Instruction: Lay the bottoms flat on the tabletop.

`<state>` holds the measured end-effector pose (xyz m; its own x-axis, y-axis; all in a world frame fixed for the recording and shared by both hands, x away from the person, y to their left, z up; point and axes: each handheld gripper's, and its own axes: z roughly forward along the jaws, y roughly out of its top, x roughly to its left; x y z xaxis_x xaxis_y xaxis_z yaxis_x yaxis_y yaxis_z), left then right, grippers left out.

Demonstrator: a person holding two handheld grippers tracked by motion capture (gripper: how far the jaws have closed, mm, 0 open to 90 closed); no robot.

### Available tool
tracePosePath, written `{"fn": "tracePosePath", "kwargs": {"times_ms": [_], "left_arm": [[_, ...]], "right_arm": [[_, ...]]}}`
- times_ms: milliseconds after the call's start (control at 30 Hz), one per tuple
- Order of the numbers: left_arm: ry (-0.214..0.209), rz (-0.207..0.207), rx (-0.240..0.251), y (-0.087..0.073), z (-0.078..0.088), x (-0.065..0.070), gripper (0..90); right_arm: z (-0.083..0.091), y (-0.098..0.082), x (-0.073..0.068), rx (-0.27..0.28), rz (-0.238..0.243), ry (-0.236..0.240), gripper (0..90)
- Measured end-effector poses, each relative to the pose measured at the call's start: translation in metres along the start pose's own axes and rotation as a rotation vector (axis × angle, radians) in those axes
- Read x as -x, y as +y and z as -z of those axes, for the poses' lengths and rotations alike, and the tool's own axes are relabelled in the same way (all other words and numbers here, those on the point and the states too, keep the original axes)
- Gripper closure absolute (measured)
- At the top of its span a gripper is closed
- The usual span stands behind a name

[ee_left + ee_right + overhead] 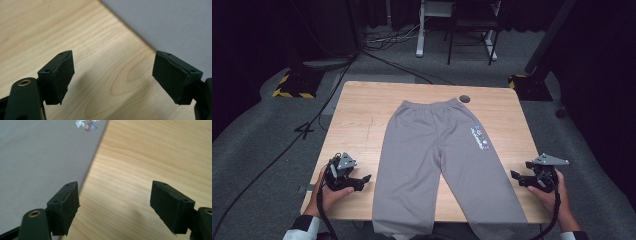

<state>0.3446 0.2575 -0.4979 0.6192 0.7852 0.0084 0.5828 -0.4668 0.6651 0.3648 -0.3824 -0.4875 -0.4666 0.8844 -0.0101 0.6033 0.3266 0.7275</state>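
Item: grey trousers [443, 160], laid flat and face up on the wooden table [362, 120]. Waistband at 12 o'clock near the far edge; both leg ends at 6 o'clock, hanging over the near edge. Long axis runs 12 to 6. A small printed badge [479, 137] sits on the leg toward 3 o'clock.

Left gripper [360, 181]: held in the person's left hand over bare wood at 7 o'clock, pointing toward 3 o'clock. Jaws spread wide, nothing between them. In the left gripper view the pads [61, 77] frame table grain, and the trouser edge [160, 27] crosses the upper right corner, just beyond the jaw on that side. The cloth lies near, apart from the pads.

Right gripper [517, 178]: held in the right hand at 4 o'clock, pointing toward 9 o'clock. Jaws spread wide, empty. In the right gripper view the grey leg [45, 162] runs past the jaw on that side, with wood under the gap.

Relation governing the next move: each gripper faces the outer seam of its own leg, across the long axis, at about knee-to-shin level. Judged equally near. A short inward reach would likely bring each onto its seam.
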Motion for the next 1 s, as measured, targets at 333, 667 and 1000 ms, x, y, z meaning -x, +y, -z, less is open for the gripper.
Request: {"fn": "tracePosePath", "kwargs": {"times_ms": [333,667,1000], "left_arm": [[-0.015,0.018,0.037,-0.011,0.002,-0.001,16.8],[-0.009,0.011,0.041,-0.009,0.0,0.0,16.7],[-0.003,0.032,0.033,-0.008,0.0,-0.001,15.0]], "right_arm": [[-0.008,-0.014,0.001,0.026,-0.029,-0.027,22.0],[-0.008,-0.014,0.001,0.027,-0.029,-0.031,21.9],[-0.008,-0.014,0.001,0.027,-0.029,-0.029,21.7]]}}
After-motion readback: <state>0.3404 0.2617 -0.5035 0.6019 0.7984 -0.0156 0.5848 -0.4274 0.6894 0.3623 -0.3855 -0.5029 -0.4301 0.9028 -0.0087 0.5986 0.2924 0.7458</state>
